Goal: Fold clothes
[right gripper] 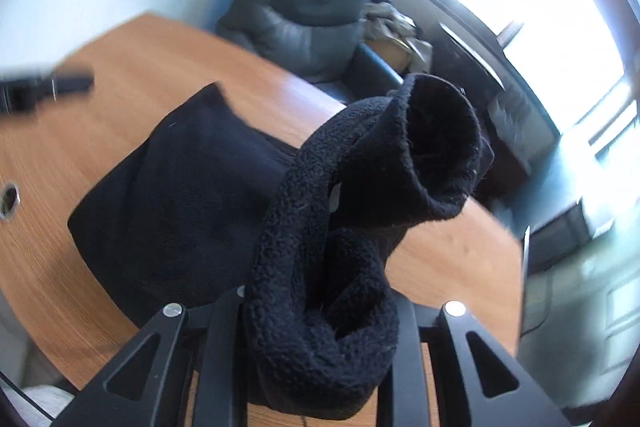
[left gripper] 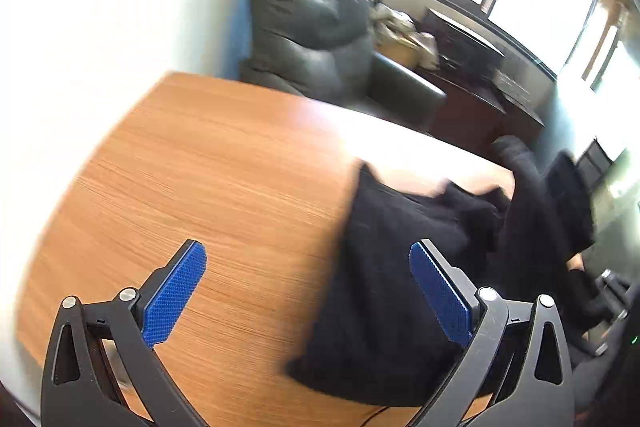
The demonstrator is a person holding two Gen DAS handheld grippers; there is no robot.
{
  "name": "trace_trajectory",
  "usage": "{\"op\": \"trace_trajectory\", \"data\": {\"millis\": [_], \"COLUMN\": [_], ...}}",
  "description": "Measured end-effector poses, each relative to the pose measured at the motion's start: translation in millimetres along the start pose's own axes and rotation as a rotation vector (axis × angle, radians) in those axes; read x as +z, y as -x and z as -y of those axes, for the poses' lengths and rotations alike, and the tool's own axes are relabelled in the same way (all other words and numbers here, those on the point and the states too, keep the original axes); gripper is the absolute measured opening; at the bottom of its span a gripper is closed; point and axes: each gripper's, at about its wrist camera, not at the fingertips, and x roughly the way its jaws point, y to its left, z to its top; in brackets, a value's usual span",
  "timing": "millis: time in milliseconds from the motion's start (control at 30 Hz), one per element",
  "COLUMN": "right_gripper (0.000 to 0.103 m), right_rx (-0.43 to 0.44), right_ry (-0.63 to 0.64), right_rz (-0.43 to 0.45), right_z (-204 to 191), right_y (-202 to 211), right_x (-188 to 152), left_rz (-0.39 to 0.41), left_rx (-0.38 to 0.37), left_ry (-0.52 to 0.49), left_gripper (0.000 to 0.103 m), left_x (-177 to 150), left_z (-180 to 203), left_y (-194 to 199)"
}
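The wooden worktop (left gripper: 200, 163) carries the black fleece garment (left gripper: 384, 267), whose body lies flat near its right side. The right tongs (right gripper: 320, 311) are clenched on a bunched fleece sleeve (right gripper: 436, 151), lifted above the body. The left tongs (left gripper: 308, 291) hover released over the garment's edge. To fold well, the sleeve likely should be drawn taut, then laid across the body squarely.

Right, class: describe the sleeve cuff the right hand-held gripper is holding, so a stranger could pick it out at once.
Start at the wooden table in front of the grey leather armchair. A black fleece garment lies on it, and the right hand-held gripper lifts one sleeve. The cuff is the open round tube end, raised while the rest lies flat.
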Motion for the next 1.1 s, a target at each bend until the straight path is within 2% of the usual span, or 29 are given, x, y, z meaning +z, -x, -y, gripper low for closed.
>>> {"op": "trace_trajectory", "data": {"millis": [100, 167, 233, 300, 500, 600, 633, 667, 767, 833, 900, 1000, 1100], "right_gripper": [0.022, 0.022, 0.022, 0.022, 0.022, 0.022, 0.022, 0.022, 0.022, 0.022, 0.022, 0.022, 0.022], "right_rx": [-0.056, -0.077, -0.112, -0.152, -0.247, -0.225, -0.221, -0.223, -0.224, -0.215, -0.198, -0.177, -0.140], "right_ry": [0.175, 0.245, 0.295, 0.317, 0.360, 0.326, 0.300, 0.284, 0.256, 0.234, 0.214, 0.191, 0.157], "right_rz": [-0.026, -0.063, -0.090, -0.099, -0.063, -0.037, -0.027, -0.021, -0.015, -0.019, -0.011, 0.002, 0.027], "right_z": [-76.4, -116.4, -146.5, -160.6, -171.4, -177.9, -172.5, -165.9, -152.3, -147.0, -141.8, -136.7, -131.4], "right_y": [-18.4, -41.0, -62.8, -68.3, -52.5, -47.2, -42.7, -39.7, -37.2, -36.9, -34.4, -31.0, -25.9], "right_x": [21.4, 27.0, 29.2, 31.3, 41.7, 47.4, 49.8, 51.3, 52.7, 53.6, 56.8, 56.3, 57.9], "left_rz": [-0.022, -0.058, -0.090, -0.132, -0.141, -0.152, -0.196, -0.220, -0.212, -0.175, -0.207, -0.283, -0.330], "left_rx": [-0.011, -0.014, -0.025, -0.035, -0.044, 0.004, 0.014, -0.005, -0.092, -0.033, 0.030, -0.023, -0.018], "left_ry": [0.016, 0.030, 0.042, 0.041, 0.034, 0.012, -0.006, -0.021, -0.067, -0.204, -0.350, -0.430, -0.485], "left_gripper": [0.103, 0.103, 0.103, 0.103, 0.103, 0.103, 0.103, 0.102, 0.101, 0.103, 0.103, 0.103, 0.103], "left_x": [-3.5, -12.1, -18.7, -30.7, -31.8, -30.2, -33.6, -35.0, -35.1, -37.9, -49.6, -70.8, -90.4], "left_z": [-31.3, -49.3, -63.2, -67.2, -84.9, -95.5, -96.7, -92.4, -69.3, -45.6, -27.3, -18.8, -16.0], "left_y": [6.4, -9.9, -24.8, -42.8, -33.1, -70.7, -92.0, -103.7, -115.8, -119.9, -136.0, -154.4, -170.9]}}
